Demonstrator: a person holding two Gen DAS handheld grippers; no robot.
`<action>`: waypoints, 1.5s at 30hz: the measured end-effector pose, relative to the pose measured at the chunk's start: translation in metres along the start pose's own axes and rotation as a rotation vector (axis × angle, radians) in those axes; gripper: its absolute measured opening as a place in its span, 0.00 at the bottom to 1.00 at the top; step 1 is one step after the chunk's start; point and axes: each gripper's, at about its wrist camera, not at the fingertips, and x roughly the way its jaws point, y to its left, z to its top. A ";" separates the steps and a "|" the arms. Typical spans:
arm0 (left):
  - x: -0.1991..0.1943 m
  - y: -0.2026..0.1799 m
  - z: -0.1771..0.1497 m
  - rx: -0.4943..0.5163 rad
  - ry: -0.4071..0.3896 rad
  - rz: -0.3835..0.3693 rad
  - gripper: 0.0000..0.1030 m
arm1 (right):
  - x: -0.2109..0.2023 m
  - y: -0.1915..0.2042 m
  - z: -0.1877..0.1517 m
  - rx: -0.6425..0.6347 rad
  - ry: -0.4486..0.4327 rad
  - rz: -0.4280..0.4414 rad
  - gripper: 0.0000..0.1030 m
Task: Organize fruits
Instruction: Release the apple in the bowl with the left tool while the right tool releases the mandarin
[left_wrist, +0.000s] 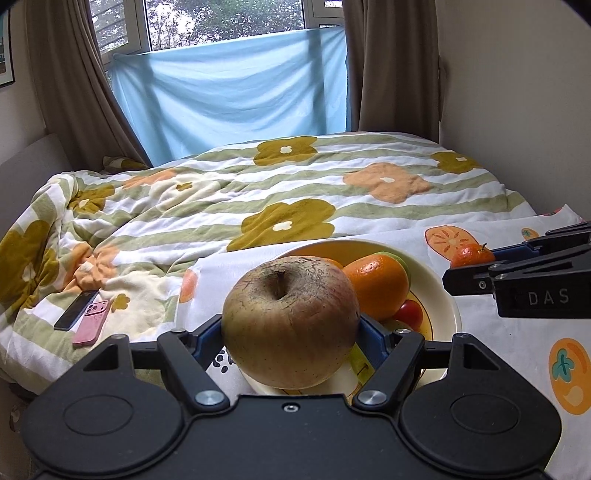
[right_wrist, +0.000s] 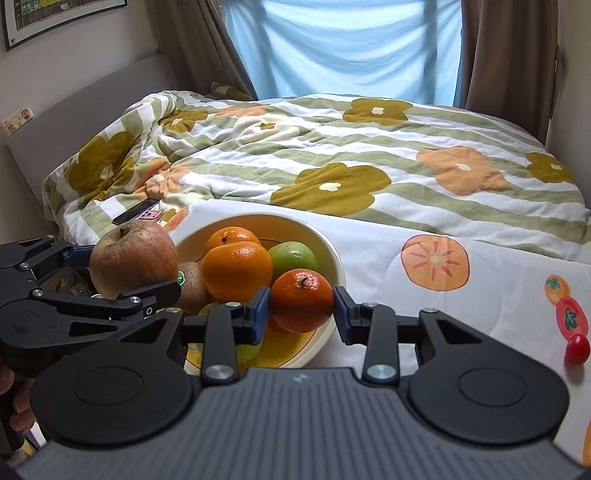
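Left gripper (left_wrist: 291, 328) clamped wide on a big russet apple (left_wrist: 290, 322), lower centre of the left view, stem up, held over the near rim of the cream bowl (left_wrist: 448, 295), probably for setting down among the fruit. Right gripper (right_wrist: 302, 312) pinched on a small mandarin (right_wrist: 302, 300), centre of the right view, over the bowl's right edge for the same reason. Already in the bowl: oranges (right_wrist: 236, 271), green fruit (right_wrist: 293, 254), kiwi (right_wrist: 192, 286). Lower right, alone on the printed cloth: a cherry tomato (right_wrist: 577, 349), seemingly still to gather.
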 end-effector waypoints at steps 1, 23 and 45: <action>0.000 -0.001 -0.002 0.008 0.001 -0.006 0.76 | 0.001 0.000 -0.001 0.001 0.000 -0.003 0.50; -0.006 -0.015 -0.014 0.098 -0.031 -0.023 0.93 | 0.005 0.003 -0.012 -0.006 0.019 -0.025 0.50; -0.019 -0.009 -0.032 0.075 0.031 -0.024 0.94 | 0.021 0.003 -0.026 -0.111 0.042 0.051 0.92</action>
